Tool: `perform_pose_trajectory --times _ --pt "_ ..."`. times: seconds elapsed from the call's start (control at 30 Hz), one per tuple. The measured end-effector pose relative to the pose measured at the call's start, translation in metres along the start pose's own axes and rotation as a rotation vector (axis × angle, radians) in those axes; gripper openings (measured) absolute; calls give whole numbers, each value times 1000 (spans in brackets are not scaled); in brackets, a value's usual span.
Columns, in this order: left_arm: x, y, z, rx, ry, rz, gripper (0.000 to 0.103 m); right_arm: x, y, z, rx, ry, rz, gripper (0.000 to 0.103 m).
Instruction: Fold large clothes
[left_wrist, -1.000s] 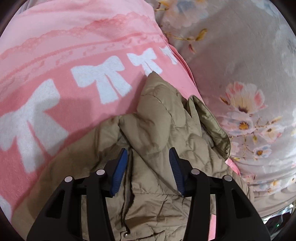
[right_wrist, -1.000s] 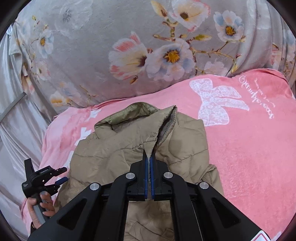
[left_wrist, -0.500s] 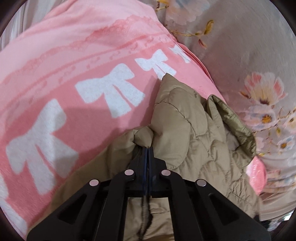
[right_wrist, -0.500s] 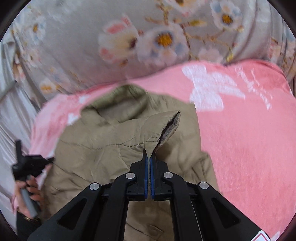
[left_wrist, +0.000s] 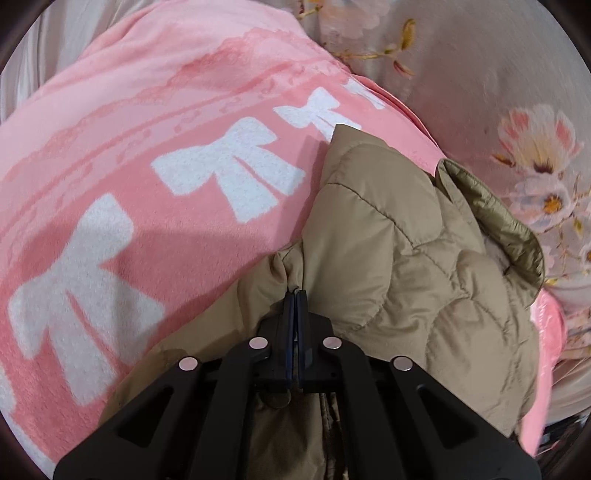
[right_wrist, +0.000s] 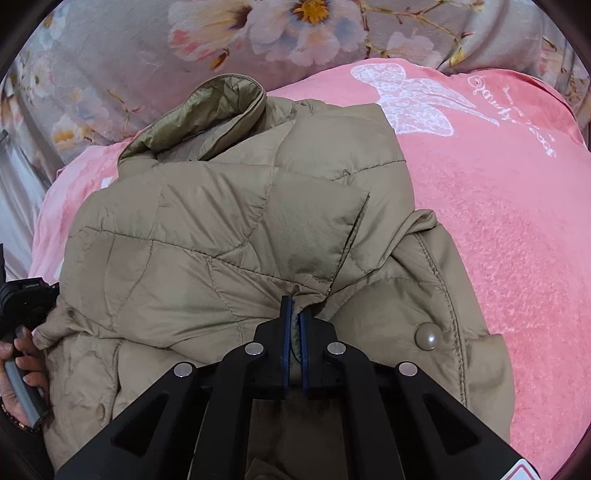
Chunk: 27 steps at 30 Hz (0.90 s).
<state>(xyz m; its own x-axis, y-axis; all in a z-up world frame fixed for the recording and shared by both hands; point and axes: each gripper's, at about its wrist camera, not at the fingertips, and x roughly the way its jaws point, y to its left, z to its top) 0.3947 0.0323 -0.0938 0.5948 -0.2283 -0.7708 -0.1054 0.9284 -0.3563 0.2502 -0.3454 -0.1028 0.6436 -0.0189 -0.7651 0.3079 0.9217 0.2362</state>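
You see a tan quilted jacket (right_wrist: 236, 229) with an olive collar lining, lying on a pink blanket (left_wrist: 122, 122) with white bows. Your grey bedsheet (right_wrist: 122, 55) carries pink, white and yellow flowers.

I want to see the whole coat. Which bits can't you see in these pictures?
- Left view: the coat bottom is hidden behind the left gripper.
- Right view: its lower part is hidden behind the right gripper; the picture edge cuts it off.
- Both views: the blanket beneath is covered.

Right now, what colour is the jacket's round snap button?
Pearly cream snap button, on the tan jacket; clearest in the right wrist view.
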Motion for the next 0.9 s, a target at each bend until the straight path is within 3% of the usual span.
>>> perform_pose_trajectory --times 0.17,0.27,0.33,0.4,0.53,0.6,0.7,0.77,0.9 --pt "0 -18 -8 110 -58 103 1 2 1 0 -10 -8 0 5" --pt "-10 -16 -8 133 -54 110 3 -17 -8 -3 48 -5 0 17" --pt "-37 -16 -8 174 -61 91 3 -40 -12 -6 66 -33 -43 29" --pt "-65 -25 -6 217 -99 59 3 -64 -9 -5 55 -101 -116 33" --pt "-94 -77 -3 325 -114 -4 10 -78 26 15 14 -121 -14 33" --pt "-85 -103 -10 381 -90 -6 16 -68 54 19 -74 -104 -15 33" --pt "-52 -125 -23 394 -3 15 16 -37 76 16 -149 -50 -57 30" --pt "-34 -123 -31 376 32 32 16 -20 74 11 -145 -12 -65 28" --pt "-18 -114 -44 384 25 45 16 -5 63 -3 -115 1 -46 25"
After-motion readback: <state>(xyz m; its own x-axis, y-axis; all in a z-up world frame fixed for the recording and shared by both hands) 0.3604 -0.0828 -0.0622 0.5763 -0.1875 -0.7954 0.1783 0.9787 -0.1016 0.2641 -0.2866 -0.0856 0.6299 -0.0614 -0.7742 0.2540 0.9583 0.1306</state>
